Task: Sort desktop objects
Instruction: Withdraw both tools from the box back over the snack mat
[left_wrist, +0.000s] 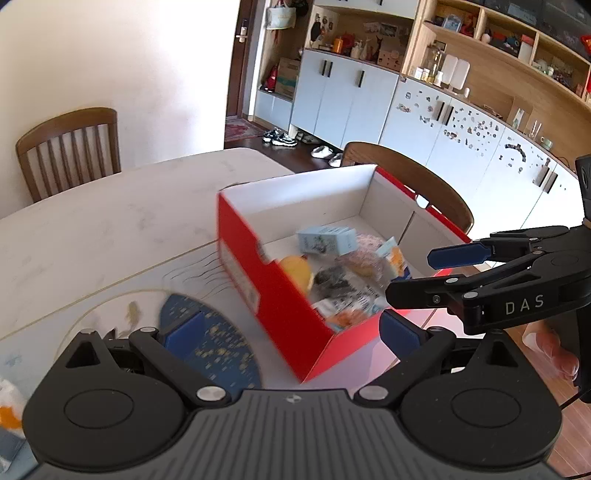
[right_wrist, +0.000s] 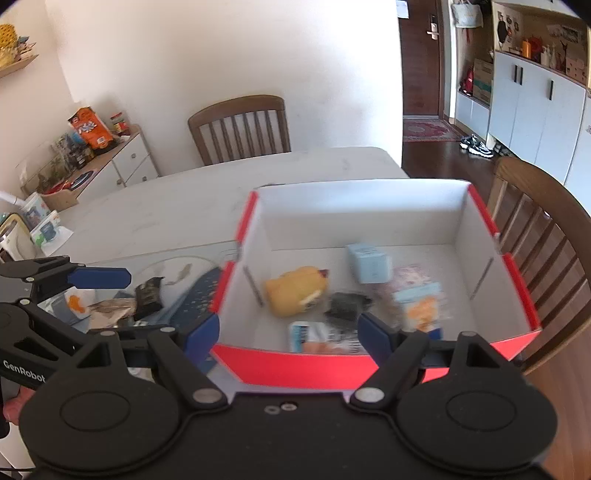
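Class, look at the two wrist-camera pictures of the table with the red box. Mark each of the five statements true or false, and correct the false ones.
1. The red box is empty. False: it holds several things, among them a yellow plush toy and a pale blue carton.
2. Both grippers have their jaws open. True: the left gripper and the right gripper hold nothing.
3. The box has a lid on. False: its top is open.
4. A dark snack packet lies on the table outside the box. True.
5. A wooden chair stands at the table's far side. True.
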